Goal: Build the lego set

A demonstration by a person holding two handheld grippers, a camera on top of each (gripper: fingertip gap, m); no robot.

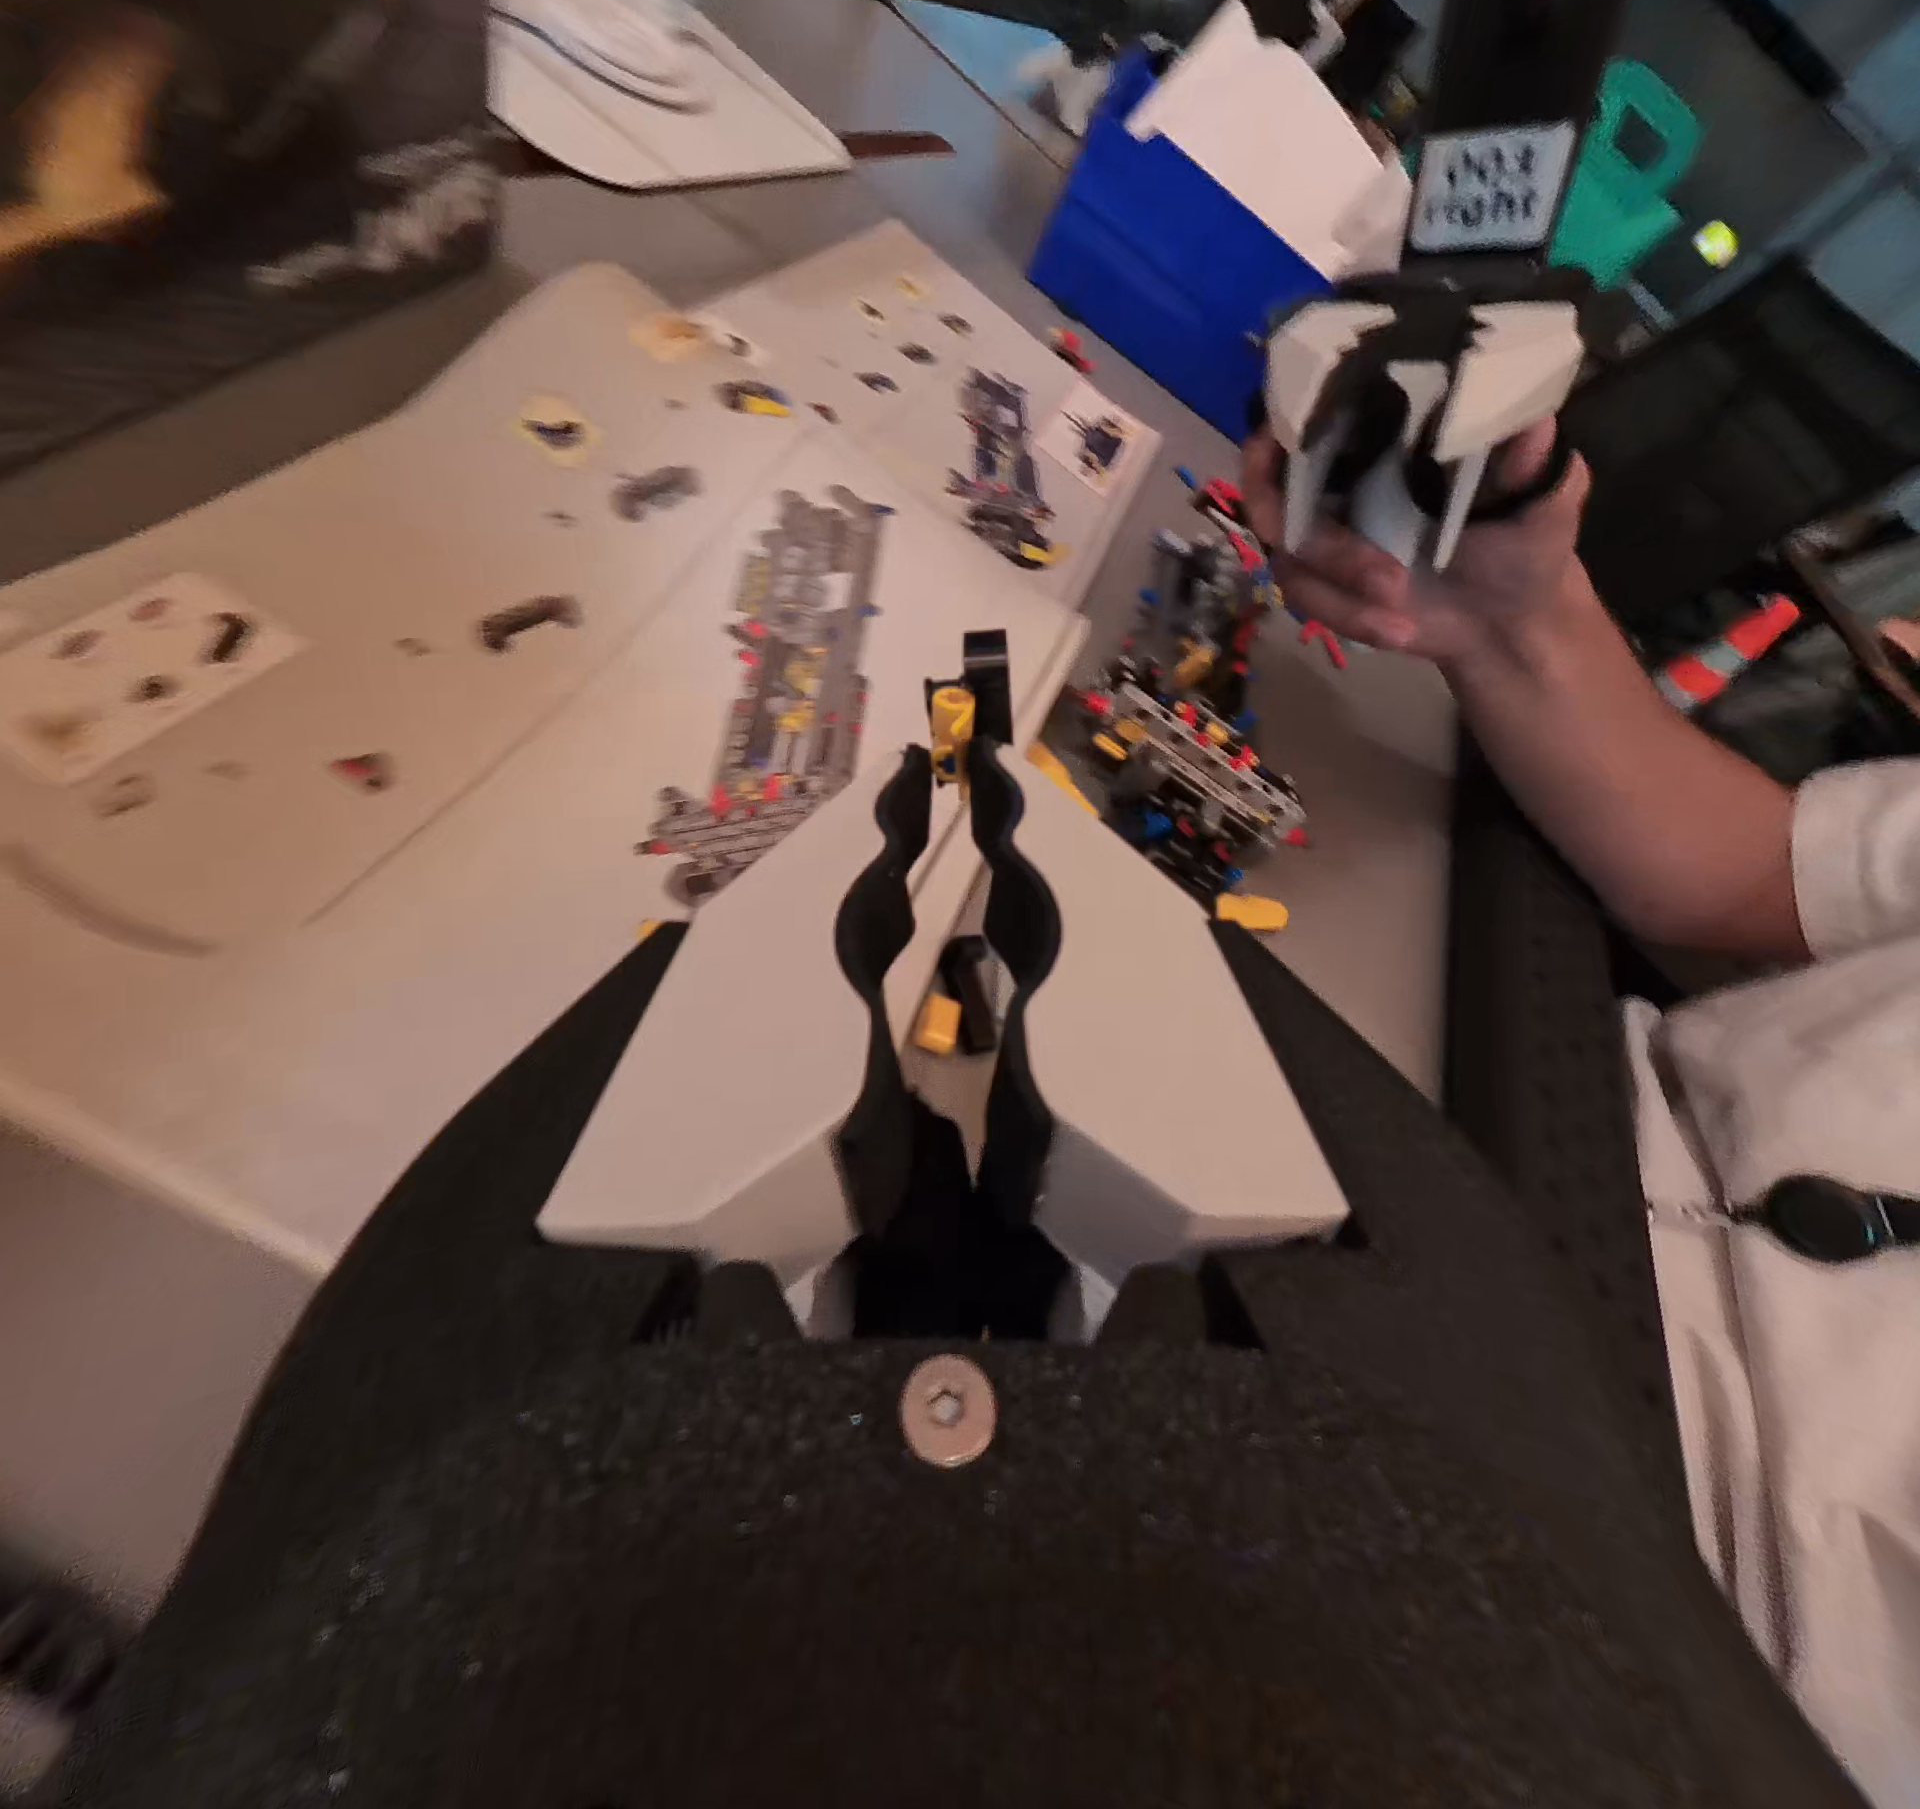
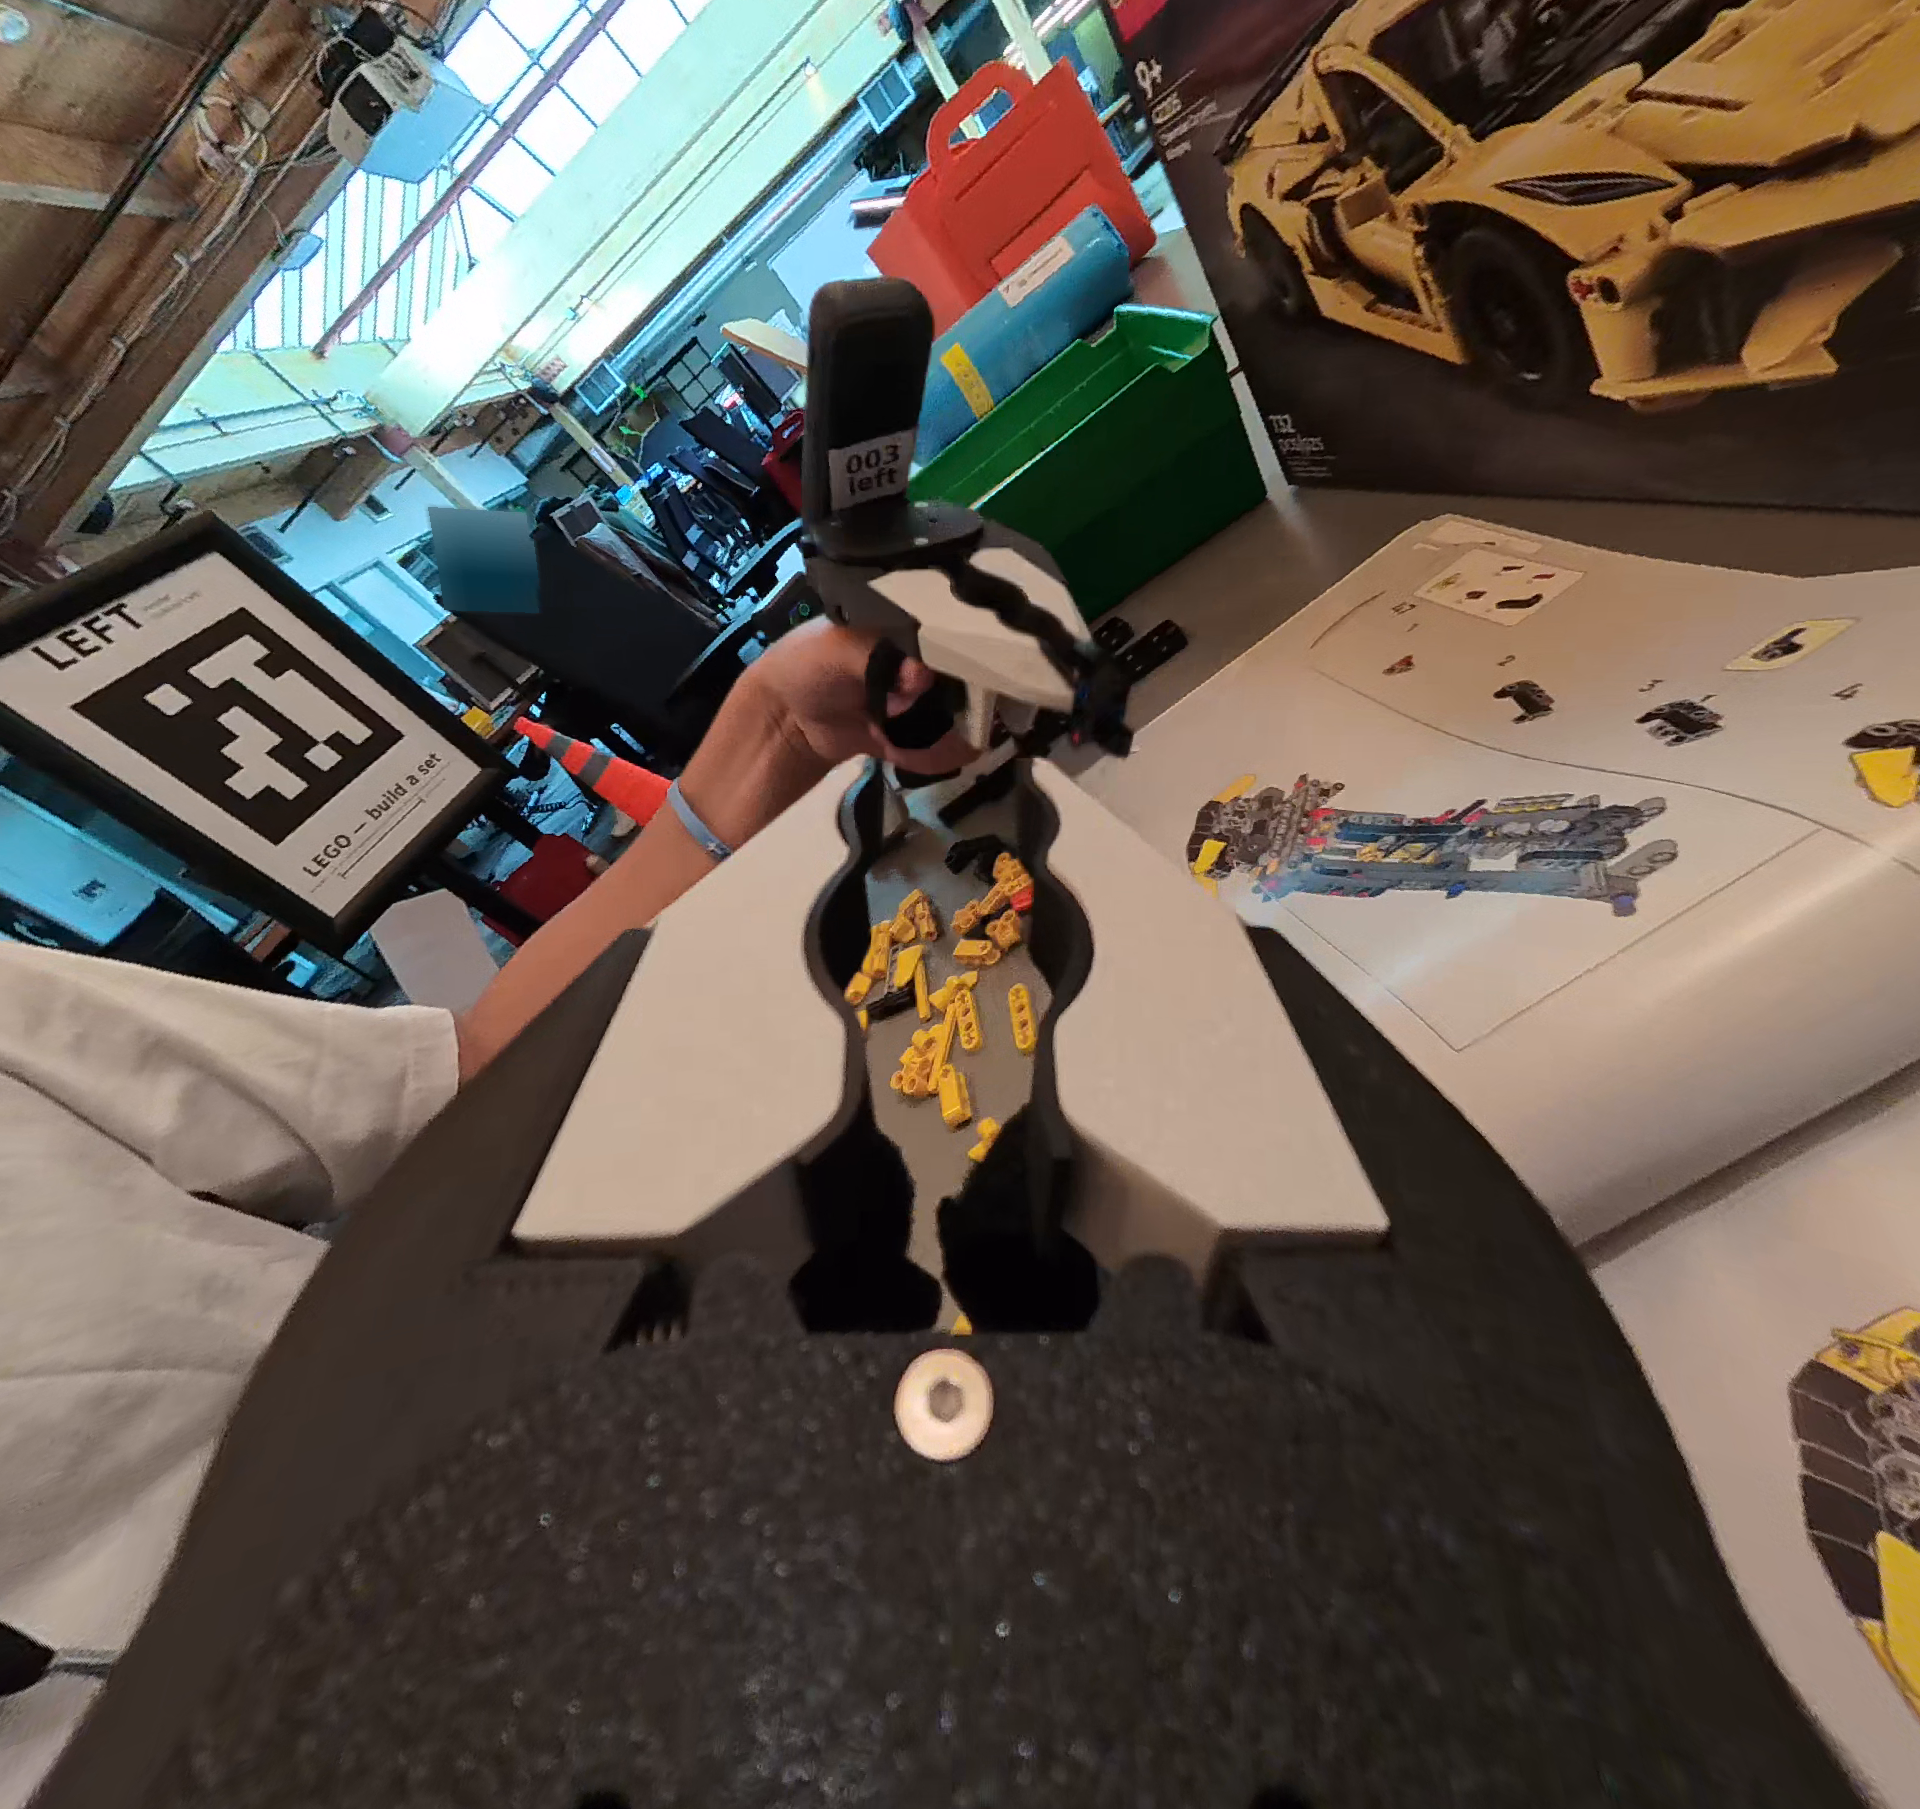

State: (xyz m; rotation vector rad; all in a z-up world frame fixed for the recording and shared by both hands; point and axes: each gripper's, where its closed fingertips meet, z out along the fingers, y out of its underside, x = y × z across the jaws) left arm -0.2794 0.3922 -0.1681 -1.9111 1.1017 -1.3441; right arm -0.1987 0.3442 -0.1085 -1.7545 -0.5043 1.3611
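Observation:
My left gripper (image 1: 943, 767) is shut on a small yellow and black lego piece (image 1: 954, 712) and holds it above the open instruction booklet (image 1: 468, 637). It also shows in the right wrist view (image 2: 1096, 710), held up by a hand. My right gripper (image 2: 951, 793) is open and empty above a pile of loose yellow lego pieces (image 2: 940, 1001). It also shows raised at the upper right of the left wrist view (image 1: 1371, 538). The part-built grey chassis (image 1: 1195, 731) lies on the table right of the booklet.
The lego box (image 2: 1558, 201) stands behind the booklet (image 2: 1558, 741). A green bin (image 2: 1122, 429) and a red bag (image 2: 1008, 190) sit beside it. A blue bin (image 1: 1174, 232) is at the far side. A framed marker sign (image 2: 229, 720) and an orange cone (image 2: 613, 772) stand off the table.

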